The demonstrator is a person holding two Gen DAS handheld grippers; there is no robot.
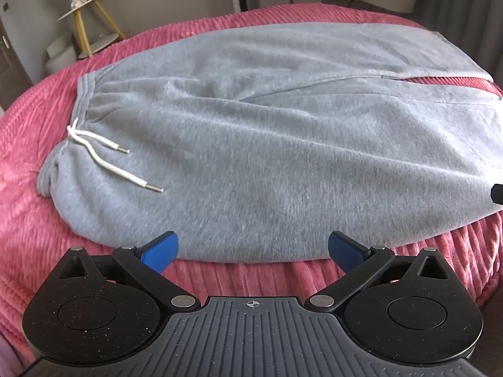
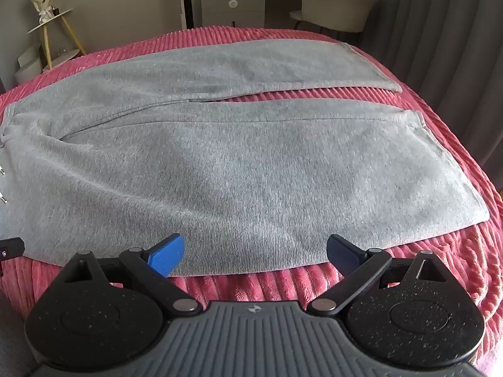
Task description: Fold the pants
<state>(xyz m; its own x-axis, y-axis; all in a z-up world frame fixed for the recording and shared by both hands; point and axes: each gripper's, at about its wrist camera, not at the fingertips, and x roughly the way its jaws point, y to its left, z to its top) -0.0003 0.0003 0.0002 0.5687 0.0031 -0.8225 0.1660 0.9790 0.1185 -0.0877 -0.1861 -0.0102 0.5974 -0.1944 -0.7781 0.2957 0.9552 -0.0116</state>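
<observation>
Grey sweatpants (image 1: 267,144) lie flat on a pink ribbed bedspread (image 1: 37,163), waistband to the left with a white drawstring (image 1: 107,157), both legs running right side by side. The right wrist view shows the near leg (image 2: 251,182) and the far leg (image 2: 251,66), with their cuffs at the right. My left gripper (image 1: 253,249) is open and empty at the pants' near edge, by the hip. My right gripper (image 2: 254,253) is open and empty at the near leg's near edge. Its tip shows at the right edge of the left wrist view (image 1: 497,193).
The bedspread (image 2: 440,267) reaches the bed's edges on all sides. Beyond the bed stand a small round side table with a bouquet (image 1: 83,9), a white cabinet (image 2: 232,9), a pale chair (image 2: 339,3) and grey curtains (image 2: 440,31).
</observation>
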